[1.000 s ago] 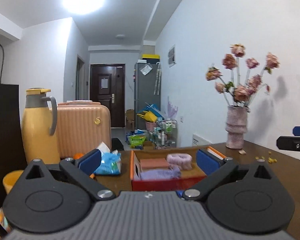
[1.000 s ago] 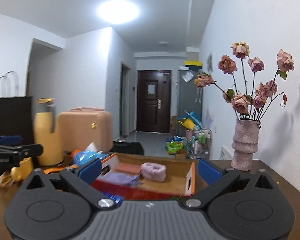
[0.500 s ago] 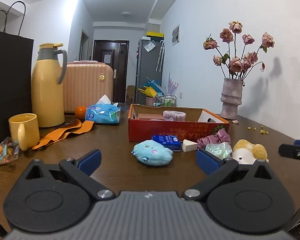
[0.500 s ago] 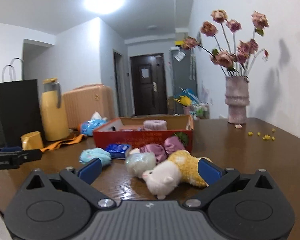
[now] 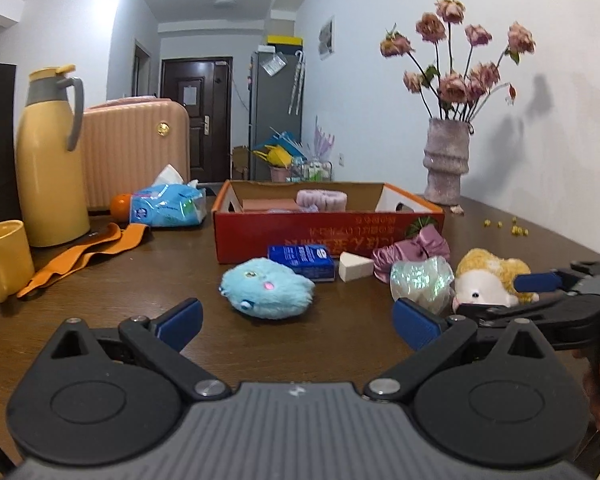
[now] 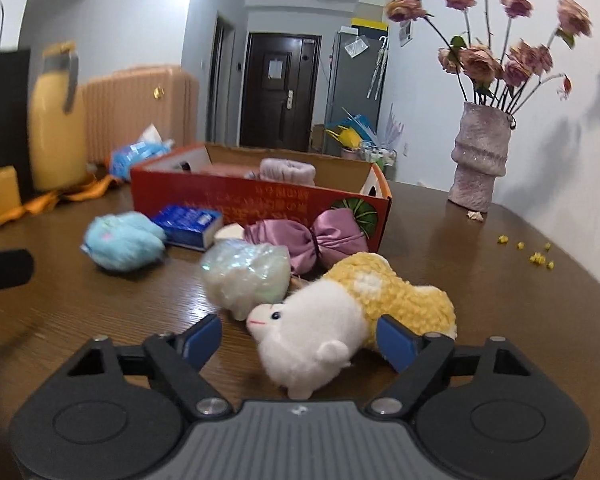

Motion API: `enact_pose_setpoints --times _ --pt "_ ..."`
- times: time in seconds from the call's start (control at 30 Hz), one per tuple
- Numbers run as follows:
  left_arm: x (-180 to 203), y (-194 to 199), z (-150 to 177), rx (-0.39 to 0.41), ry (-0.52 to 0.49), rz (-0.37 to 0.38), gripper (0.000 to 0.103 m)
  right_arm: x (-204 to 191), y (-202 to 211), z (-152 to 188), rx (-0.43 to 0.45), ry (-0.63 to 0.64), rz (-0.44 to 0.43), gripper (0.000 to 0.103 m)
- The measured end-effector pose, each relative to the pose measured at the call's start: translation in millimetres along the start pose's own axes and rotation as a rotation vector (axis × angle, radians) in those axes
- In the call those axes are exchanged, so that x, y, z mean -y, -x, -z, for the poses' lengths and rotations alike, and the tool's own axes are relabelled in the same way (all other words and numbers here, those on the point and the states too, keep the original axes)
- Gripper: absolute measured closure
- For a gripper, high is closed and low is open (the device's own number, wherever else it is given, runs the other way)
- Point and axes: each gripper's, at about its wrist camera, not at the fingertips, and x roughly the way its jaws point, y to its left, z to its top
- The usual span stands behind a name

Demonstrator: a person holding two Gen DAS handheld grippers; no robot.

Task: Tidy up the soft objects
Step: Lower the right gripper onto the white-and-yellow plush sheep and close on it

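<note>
Six loose things lie on the brown tabletop (image 5: 100,292) in front of one red cardboard box (image 5: 328,236): one blue plush (image 5: 266,288), one blue packet (image 5: 302,258), one white wedge sponge (image 5: 354,266), one purple satin pouch (image 6: 312,240), one iridescent bundle (image 6: 246,276) and one white-and-yellow plush sheep (image 6: 340,320). Inside the box sit a pink headband (image 5: 321,199) and a flat pink block (image 5: 268,205). Beyond it stand one vase of dried roses (image 6: 480,160), one yellow flask (image 5: 50,164), one yellow mug (image 5: 4,260), one tissue pack (image 5: 168,204) and an orange cloth (image 5: 84,252).

The sheep lies on its side, long axis running from near left to far right, its white head toward the right gripper (image 6: 300,340) and its yellow body away. The bundle touches its far left side. The right gripper's fingers are closing with the head between them, the right pad against the body, the left pad clear. The left gripper (image 5: 296,320) hovers before the blue plush, its fingers wide apart and holding nothing.
</note>
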Motion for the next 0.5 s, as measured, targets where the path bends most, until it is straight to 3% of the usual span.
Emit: enact_pose_setpoints --times 0.03,0.07,0.1,0.33,0.5 --pt "0 -1 0 -0.004 -0.002 0.003 0.000 -1 -4 0 -0.008 0.003 0.005 0.026" --pt "0 -2 1 -0.005 -0.002 0.006 0.000 -1 -7 2 -0.016 -0.001 0.001 0.039" --pt "-1 -3 2 -0.007 0.000 0.009 0.000 0 -8 3 -0.027 -0.006 -0.003 0.046" --pt "-2 -7 3 -0.017 0.009 0.020 0.000 -2 23 12 -0.042 0.017 -0.094 0.049" --pt "-2 -3 3 -0.018 0.022 0.025 0.000 -30 71 31 0.008 0.101 -0.355 0.048"
